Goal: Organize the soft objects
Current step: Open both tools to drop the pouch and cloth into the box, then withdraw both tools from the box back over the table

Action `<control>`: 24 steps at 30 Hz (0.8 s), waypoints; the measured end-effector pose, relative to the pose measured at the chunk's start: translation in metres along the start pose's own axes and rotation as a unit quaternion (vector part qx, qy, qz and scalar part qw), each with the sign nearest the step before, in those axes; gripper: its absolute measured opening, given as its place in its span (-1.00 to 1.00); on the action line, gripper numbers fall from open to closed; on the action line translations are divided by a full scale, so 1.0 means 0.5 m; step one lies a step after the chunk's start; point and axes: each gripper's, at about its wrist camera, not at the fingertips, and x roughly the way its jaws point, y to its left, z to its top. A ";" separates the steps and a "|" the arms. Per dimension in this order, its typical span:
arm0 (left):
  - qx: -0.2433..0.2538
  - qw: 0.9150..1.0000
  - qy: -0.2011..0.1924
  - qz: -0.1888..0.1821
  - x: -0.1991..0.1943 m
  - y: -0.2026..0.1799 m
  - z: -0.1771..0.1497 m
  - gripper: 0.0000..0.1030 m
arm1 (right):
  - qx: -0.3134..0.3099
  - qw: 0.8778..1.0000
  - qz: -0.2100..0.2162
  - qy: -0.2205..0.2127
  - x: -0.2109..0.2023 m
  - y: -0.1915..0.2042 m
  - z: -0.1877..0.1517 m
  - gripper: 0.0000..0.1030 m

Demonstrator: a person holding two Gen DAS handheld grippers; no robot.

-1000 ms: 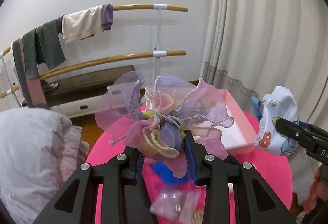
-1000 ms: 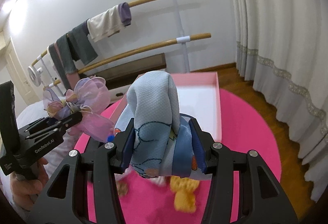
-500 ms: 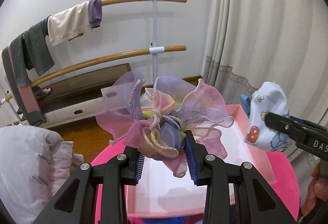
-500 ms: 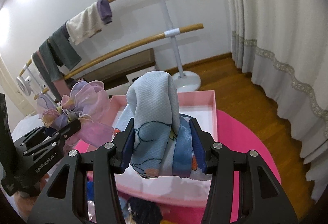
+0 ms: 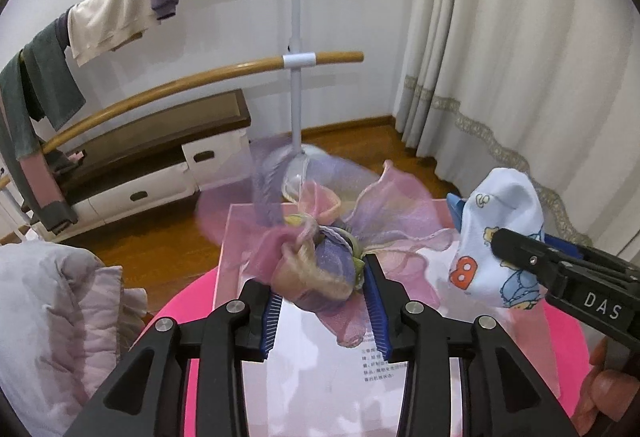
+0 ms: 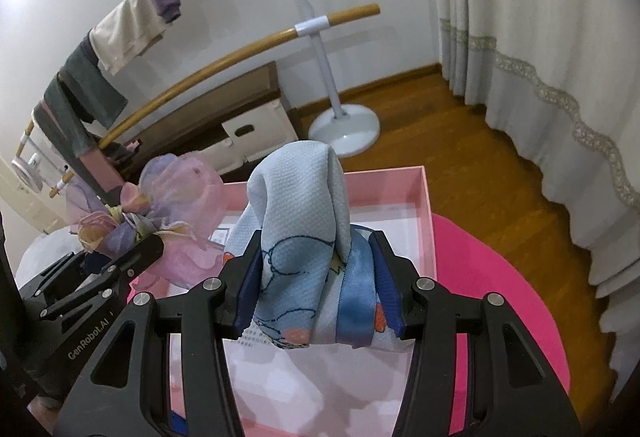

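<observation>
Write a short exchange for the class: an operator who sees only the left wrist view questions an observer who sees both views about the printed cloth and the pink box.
Operator: Is the right gripper really clamping the printed cloth, or is it just draped there?
Observer: Clamping. The right wrist view shows both blue pads pressed against the cloth, one on each side.
Operator: The cloth hides the far right corner of the pink box from me. What is in it?
Observer: Only the box's white lining shows in that corner.
</observation>
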 end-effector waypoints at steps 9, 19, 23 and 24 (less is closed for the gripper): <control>0.002 1.000 -0.004 0.026 0.078 -0.004 0.042 0.70 | 0.027 1.000 -0.002 0.015 0.035 -0.024 0.007 0.43; 0.002 0.997 -0.058 0.050 0.026 0.011 0.072 1.00 | 0.055 0.997 0.016 -0.043 -0.078 -0.021 -0.027 1.00; -0.004 0.995 -0.089 0.052 -0.034 0.013 0.037 1.00 | 0.038 0.997 0.010 -0.073 -0.162 0.005 -0.059 1.00; -0.006 0.994 -0.098 0.051 -0.049 0.019 0.022 1.00 | 0.034 0.996 0.008 -0.083 -0.185 0.013 -0.070 1.00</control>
